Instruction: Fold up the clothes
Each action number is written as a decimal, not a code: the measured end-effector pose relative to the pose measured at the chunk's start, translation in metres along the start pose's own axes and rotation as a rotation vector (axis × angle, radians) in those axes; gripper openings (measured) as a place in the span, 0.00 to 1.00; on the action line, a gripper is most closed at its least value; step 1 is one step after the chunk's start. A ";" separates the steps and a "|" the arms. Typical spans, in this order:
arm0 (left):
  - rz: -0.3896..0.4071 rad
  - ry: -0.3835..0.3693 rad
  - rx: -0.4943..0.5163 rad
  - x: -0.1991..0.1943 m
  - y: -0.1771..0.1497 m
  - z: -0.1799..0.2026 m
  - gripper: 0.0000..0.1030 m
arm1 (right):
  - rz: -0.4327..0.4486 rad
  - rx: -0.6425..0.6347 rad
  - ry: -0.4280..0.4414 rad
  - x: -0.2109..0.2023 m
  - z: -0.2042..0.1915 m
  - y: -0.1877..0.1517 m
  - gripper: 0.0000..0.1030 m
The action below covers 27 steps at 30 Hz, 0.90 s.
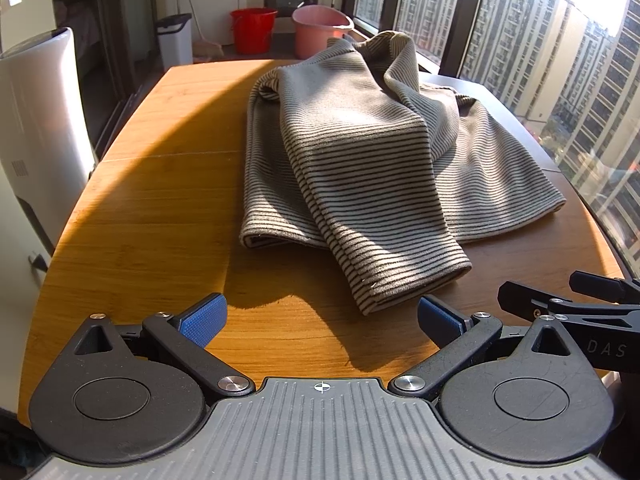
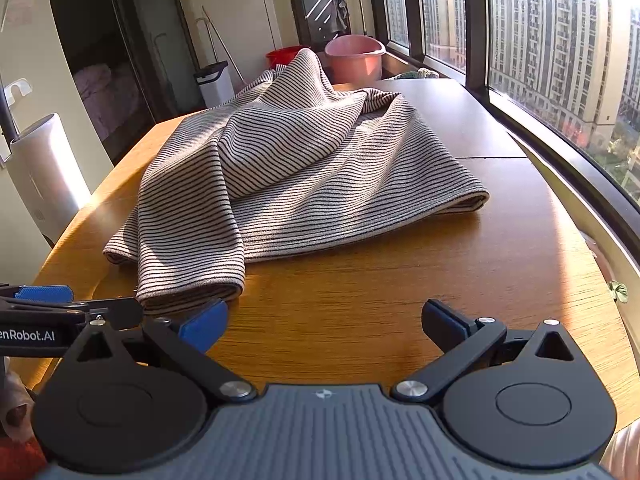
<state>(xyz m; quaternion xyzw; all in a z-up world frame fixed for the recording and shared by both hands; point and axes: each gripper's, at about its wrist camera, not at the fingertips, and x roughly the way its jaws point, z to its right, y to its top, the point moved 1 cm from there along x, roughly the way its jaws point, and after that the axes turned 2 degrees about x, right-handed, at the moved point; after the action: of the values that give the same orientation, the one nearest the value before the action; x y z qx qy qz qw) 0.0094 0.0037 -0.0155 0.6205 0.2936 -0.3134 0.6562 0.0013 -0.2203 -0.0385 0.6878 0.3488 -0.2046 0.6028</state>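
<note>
A grey garment with thin dark stripes (image 1: 360, 152) lies bunched and half folded on the wooden table (image 1: 160, 200). One sleeve end reaches toward me at its near edge. My left gripper (image 1: 322, 320) is open just short of that sleeve end, nothing between its blue pads. In the right wrist view the same garment (image 2: 304, 168) fills the table's middle. My right gripper (image 2: 324, 324) is open too, over bare wood to the right of the sleeve cuff. Each gripper shows at the other view's edge.
A red bucket (image 1: 253, 30) and a pink basin (image 1: 322, 32) stand beyond the table's far end, beside a white bin (image 1: 174, 40). A white appliance (image 1: 38, 128) stands to the left. Tall windows (image 2: 560, 60) run along the right side.
</note>
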 end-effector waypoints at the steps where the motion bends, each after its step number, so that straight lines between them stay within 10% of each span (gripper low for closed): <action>1: 0.000 0.000 0.000 0.000 0.000 0.000 1.00 | 0.000 0.000 0.000 0.000 0.000 0.000 1.00; 27: -0.003 -0.004 -0.005 0.000 -0.001 -0.001 1.00 | 0.005 -0.001 0.004 -0.001 0.000 0.000 1.00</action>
<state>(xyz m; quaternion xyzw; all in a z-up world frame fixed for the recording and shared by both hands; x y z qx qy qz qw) 0.0087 0.0045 -0.0157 0.6177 0.2939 -0.3148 0.6581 0.0003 -0.2203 -0.0374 0.6886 0.3486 -0.2015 0.6031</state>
